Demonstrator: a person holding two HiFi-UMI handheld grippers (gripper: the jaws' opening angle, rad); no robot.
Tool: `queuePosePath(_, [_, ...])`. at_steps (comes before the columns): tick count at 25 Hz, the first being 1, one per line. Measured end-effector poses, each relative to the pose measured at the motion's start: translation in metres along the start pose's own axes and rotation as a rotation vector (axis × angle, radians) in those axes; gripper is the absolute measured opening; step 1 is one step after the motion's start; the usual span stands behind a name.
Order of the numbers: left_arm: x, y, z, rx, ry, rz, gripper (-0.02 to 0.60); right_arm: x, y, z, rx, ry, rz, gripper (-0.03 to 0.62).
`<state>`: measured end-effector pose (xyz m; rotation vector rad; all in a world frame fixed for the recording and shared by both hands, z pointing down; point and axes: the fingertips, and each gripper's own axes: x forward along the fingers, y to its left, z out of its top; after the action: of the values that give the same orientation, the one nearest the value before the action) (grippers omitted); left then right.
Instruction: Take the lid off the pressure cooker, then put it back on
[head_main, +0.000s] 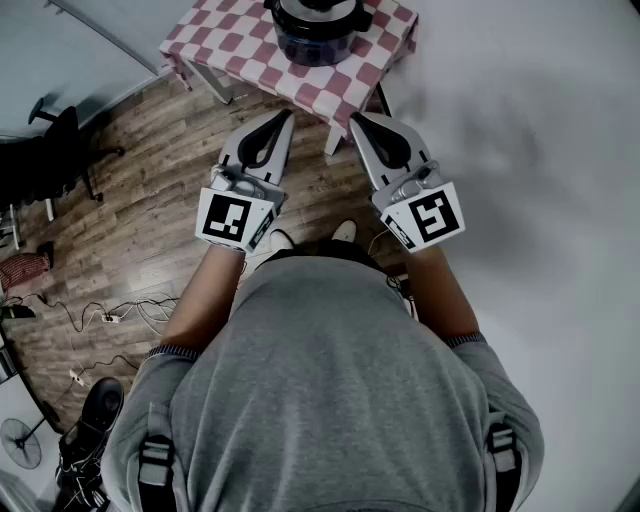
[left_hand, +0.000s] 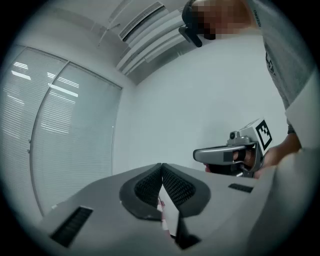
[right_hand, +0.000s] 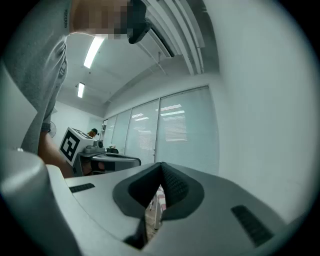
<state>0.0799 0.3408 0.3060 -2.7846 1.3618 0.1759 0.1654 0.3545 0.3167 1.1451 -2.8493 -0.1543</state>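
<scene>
The dark pressure cooker (head_main: 318, 32) with its lid (head_main: 318, 10) on stands on a small table with a red and white checked cloth (head_main: 290, 75) at the top of the head view. Both grippers are held in front of the person, short of the table. My left gripper (head_main: 287, 116) is shut with nothing between its jaws; its tips meet in the left gripper view (left_hand: 161, 165). My right gripper (head_main: 355, 119) is shut and empty too, tips together in the right gripper view (right_hand: 161, 164). Each gripper shows in the other's view: the right gripper (left_hand: 230, 156) and the left gripper (right_hand: 107, 161).
Wooden floor (head_main: 160, 200) lies under and to the left of the table, with cables (head_main: 110, 315), a black chair (head_main: 55, 150) and a fan (head_main: 20, 440) at the left. A white wall (head_main: 540, 150) runs along the right. Blinds cover windows (right_hand: 175, 135) ahead.
</scene>
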Motion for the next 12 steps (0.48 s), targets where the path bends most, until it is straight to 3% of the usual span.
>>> queuePosePath(4, [-0.001, 0.001, -0.002, -0.004, 0.003, -0.002, 0.018, 0.005, -0.001, 0.013, 0.03, -0.05, -0.025, 0.006])
queuePosePath(12, [0.0, 0.001, -0.009, -0.021, 0.012, -0.004, 0.018, 0.003, -0.002, -0.007, 0.041, 0.003, 0.01, 0.008])
